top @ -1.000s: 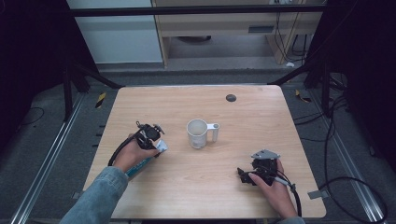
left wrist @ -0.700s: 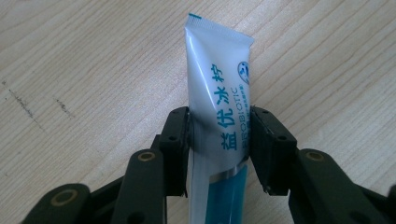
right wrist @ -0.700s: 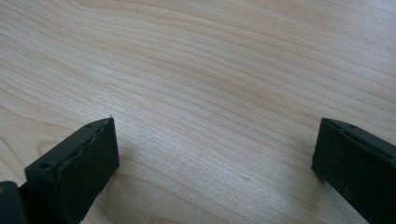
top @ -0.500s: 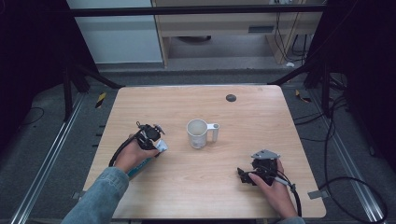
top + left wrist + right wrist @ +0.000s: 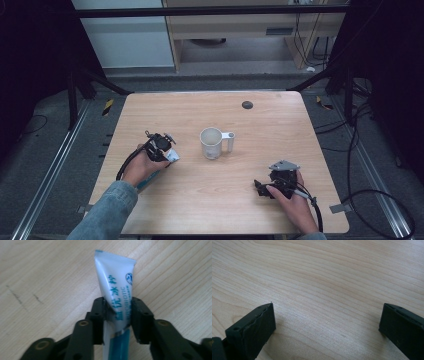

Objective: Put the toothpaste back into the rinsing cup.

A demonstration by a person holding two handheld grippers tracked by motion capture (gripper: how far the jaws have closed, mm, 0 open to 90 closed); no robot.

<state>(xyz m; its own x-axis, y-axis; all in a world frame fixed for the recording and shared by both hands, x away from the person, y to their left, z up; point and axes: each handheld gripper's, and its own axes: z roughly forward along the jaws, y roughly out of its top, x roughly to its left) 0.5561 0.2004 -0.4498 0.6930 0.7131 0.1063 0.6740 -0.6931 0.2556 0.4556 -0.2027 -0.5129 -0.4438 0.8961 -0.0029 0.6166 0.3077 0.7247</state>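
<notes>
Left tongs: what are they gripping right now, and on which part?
The left tongs have just been closing on the white toothpaste tube, clamping its middle, crimped flat end sticking out ahead. The right tongs hold nothing.

A white mug (image 5: 212,143) stands mid-table (image 5: 280,125), its handle pointing right; a dark disc (image 5: 247,104) lies beyond.

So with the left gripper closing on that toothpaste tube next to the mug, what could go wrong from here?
1. The left gripper has just been closing; its pads press the soft toothpaste tube mid-body, so a harder squeeze may dent it or force paste toward the cap.
2. The smooth tube could slip or swing when lifted.
3. The mug stands close beside the tube; a careless swing may knock it. The right gripper, open over bare table, steadies nothing.
</notes>
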